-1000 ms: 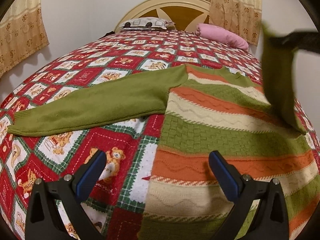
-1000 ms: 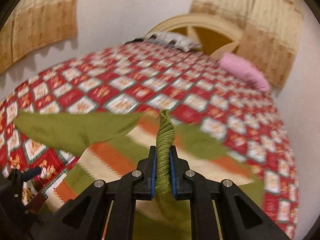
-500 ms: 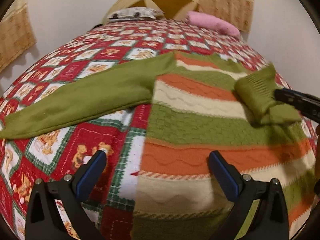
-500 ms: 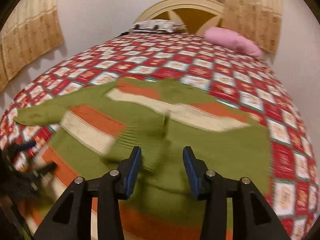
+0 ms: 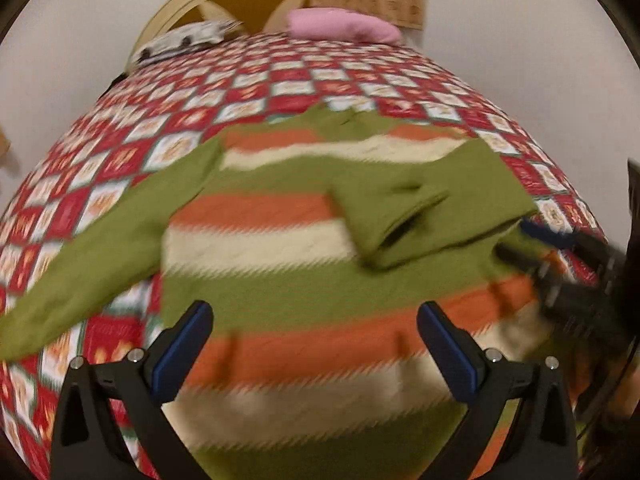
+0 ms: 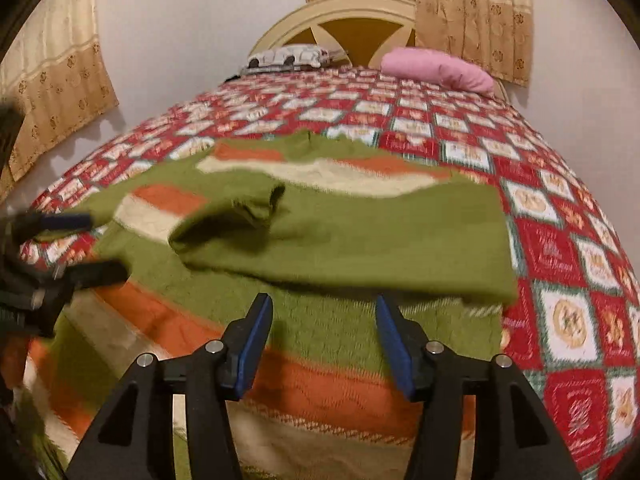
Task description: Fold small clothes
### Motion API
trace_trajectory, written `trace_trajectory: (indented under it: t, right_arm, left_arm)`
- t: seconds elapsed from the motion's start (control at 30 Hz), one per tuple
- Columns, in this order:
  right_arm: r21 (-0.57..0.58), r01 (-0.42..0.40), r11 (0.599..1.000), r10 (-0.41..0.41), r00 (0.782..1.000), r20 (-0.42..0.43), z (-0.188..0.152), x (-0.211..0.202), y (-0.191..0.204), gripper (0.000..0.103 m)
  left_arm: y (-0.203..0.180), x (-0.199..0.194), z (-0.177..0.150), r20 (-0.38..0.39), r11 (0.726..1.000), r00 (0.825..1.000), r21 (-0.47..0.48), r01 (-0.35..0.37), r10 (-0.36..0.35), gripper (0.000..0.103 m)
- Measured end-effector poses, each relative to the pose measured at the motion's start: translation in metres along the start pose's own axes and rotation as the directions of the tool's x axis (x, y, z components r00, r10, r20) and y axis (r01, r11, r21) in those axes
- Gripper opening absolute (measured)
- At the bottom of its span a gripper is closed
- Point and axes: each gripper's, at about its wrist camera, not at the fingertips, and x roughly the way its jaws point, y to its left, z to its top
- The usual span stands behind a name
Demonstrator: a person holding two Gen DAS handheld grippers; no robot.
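Blurred across the striped sweater (image 5: 260, 276), knit pattern lost. Right gripper (image 5: 560, 260) smeared at the frame edge, jaw state unreadable. Left sleeve (image 5: 80, 264) cut off at the border. Quilt (image 6: 568, 240) motifs too small to read.

Both views were lit by warm, even indoor light, moderately bright, with no glare; its source lay outside the frames. The left wrist view was heavily motion-blurred, the sweater (image 5: 288, 264) stripes showing jagged, comb-like edges; the right wrist view was sharper, though soft at its left side. A curtain (image 6: 60, 76) cast a soft shadow on the wall; fisheye distortion bulged the bed (image 6: 560, 240) into a dome; dark vignetting filled the corners.
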Motion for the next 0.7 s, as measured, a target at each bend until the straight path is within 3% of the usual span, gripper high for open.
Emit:
trace_trajectory:
  t: [0.17,0.2,0.3,0.33,0.37,0.4,0.5,0.57,0.63,0.7]
  right_arm:
    - [0.048,-0.001,0.999,0.004,0.999,-0.047,-0.01,0.012,-0.009,0.055]
    - [0.057,-0.003,0.998,0.006,0.999,-0.046,-0.011,0.013,-0.012,0.056]
    - [0.074,-0.008,0.997,0.012,0.999,-0.047,-0.014,0.015,-0.015,0.06]
    - [0.075,-0.006,0.997,0.01,0.999,-0.05,-0.014,0.016,-0.015,0.06]
    - [0.072,0.0,0.997,0.004,0.998,-0.056,-0.014,0.018,-0.014,0.061]
    - [0.066,0.006,0.998,-0.002,0.998,-0.06,-0.014,0.019,-0.014,0.062]
    - [0.042,0.025,0.999,-0.022,0.998,-0.066,-0.015,0.02,-0.008,0.064]
    - [0.04,0.029,0.999,-0.027,0.997,-0.066,-0.015,0.02,-0.008,0.066]
    - [0.047,0.027,0.999,-0.024,0.998,-0.066,-0.016,0.02,-0.009,0.067]
    - [0.05,0.029,0.998,-0.025,0.997,-0.067,-0.016,0.02,-0.01,0.068]
  left_arm:
    - [-0.019,0.04,0.02,-0.039,0.999,0.998,0.027,-0.039,0.04,0.103]
    - [-0.015,0.05,0.023,-0.047,0.996,0.995,0.022,-0.089,0.09,0.103]
    - [0.01,0.053,0.023,-0.021,0.987,0.988,-0.059,-0.151,0.15,0.102]
    - [0.026,0.052,0.019,-0.024,0.986,0.991,-0.1,-0.132,0.13,0.1]
    - [0.03,0.052,0.017,-0.021,0.988,0.995,-0.118,-0.101,0.099,0.09]
    - [0.041,0.05,0.013,-0.017,0.988,1.0,-0.157,-0.005,0.002,0.076]
    - [0.05,0.051,0.009,-0.01,0.96,0.989,-0.245,0.137,-0.144,0.067]
    - [0.045,0.05,0.009,0.018,0.955,0.985,-0.243,0.17,-0.171,0.067]
    - [0.04,0.052,0.009,0.023,0.956,0.985,-0.237,0.172,-0.172,0.06]
    - [0.041,0.053,0.009,0.029,0.954,0.985,-0.245,0.172,-0.17,0.035]
